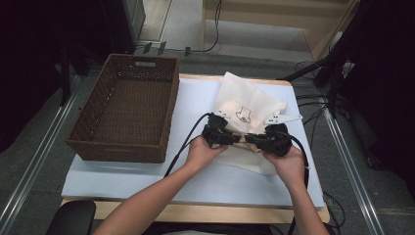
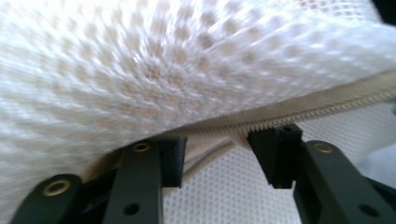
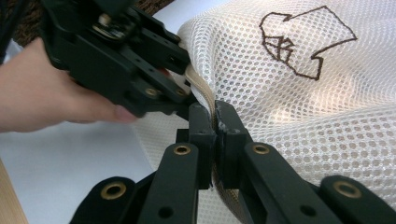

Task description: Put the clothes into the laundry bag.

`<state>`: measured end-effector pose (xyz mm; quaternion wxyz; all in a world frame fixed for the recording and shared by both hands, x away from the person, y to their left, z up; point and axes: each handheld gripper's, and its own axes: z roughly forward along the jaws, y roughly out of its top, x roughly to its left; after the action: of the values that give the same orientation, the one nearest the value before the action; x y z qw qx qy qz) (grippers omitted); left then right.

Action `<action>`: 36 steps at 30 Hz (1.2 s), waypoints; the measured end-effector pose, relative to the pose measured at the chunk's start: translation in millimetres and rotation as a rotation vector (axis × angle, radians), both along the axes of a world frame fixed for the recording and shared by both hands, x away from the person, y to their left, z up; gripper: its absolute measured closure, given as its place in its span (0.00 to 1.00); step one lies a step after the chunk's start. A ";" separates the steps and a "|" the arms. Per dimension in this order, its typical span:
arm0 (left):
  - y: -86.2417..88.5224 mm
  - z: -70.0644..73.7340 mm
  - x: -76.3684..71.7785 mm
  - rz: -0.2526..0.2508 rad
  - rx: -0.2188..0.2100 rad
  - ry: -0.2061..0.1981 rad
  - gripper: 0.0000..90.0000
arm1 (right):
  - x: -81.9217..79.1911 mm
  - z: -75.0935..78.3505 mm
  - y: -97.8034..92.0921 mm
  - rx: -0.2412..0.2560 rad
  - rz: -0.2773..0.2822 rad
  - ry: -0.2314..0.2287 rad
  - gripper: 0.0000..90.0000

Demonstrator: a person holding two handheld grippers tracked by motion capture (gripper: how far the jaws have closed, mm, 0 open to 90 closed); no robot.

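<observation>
The right gripper (image 3: 215,122) pinches the zipper edge (image 3: 201,95) of the white mesh bag (image 3: 299,107) between closed jaws, anchoring it while the left gripper (image 2: 217,156), just beside, gapes around the same seam.

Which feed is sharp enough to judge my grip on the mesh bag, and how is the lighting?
Left gripper view: mesh bag blurred and glaring white up close, zipper soft. Right gripper view: sharp, right claw pinching the zipper edge. High view: table lit, surroundings dark.
</observation>
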<state>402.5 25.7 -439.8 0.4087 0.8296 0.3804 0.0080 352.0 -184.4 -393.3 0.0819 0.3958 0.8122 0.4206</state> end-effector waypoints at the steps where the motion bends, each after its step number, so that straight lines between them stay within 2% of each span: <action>1: 1.5 1.2 -1.3 -0.008 0.001 0.000 0.60 | -0.1 0.1 -0.1 0.000 -0.001 0.000 0.98; 7: 11.8 3.3 -9.8 -0.049 0.019 -0.004 0.51 | 0.1 0.4 -0.6 0.004 -0.001 -0.003 0.98; 9: 15.4 3.7 -10.2 -0.045 0.027 -0.007 0.50 | -0.1 0.9 -0.9 0.002 -0.003 -0.004 0.98; 12: 27.0 6.5 -12.9 -0.050 -0.015 0.014 0.48 | -0.4 1.3 -1.8 0.005 -0.005 -0.008 0.98; 16: 39.7 7.5 -20.5 -0.066 0.024 0.008 0.46 | 0.1 0.9 -2.1 0.005 -0.006 -0.007 0.98; 19: 51.4 6.1 -25.5 -0.051 0.026 0.007 0.48 | -0.6 1.5 -2.3 0.004 -0.006 -0.007 0.98; 20: 54.4 5.6 -25.8 -0.051 0.029 0.013 0.50 | -0.5 1.4 -2.3 0.003 -0.006 -0.006 0.98; 22: 58.0 3.8 -26.9 -0.050 0.027 0.020 0.60 | -0.2 1.3 -1.9 0.004 -0.007 -0.006 0.98; 26: 56.8 -7.6 -30.8 -0.067 0.095 0.030 0.82 | -0.5 1.9 -1.0 0.003 -0.007 -0.008 0.98; 28: 55.7 -13.9 -32.2 -0.067 0.105 0.023 0.93 | -0.5 2.1 -1.2 0.004 -0.007 -0.009 0.98; 30: 50.9 -19.2 -31.7 -0.061 0.113 0.040 1.00 | -0.4 2.1 -1.4 0.004 -0.006 -0.008 0.98; 32: 42.8 -22.7 -31.2 -0.072 0.131 0.047 1.00 | -0.3 2.2 -1.3 0.004 -0.007 -0.008 0.98; 36: 21.2 -22.5 -28.6 -0.082 0.148 0.031 1.00 | -0.6 2.4 -1.3 0.005 -0.005 -0.009 0.98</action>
<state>373.8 46.9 -462.3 0.3404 0.8724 0.3506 0.0067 351.4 -185.6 -390.8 0.0857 0.3961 0.8098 0.4242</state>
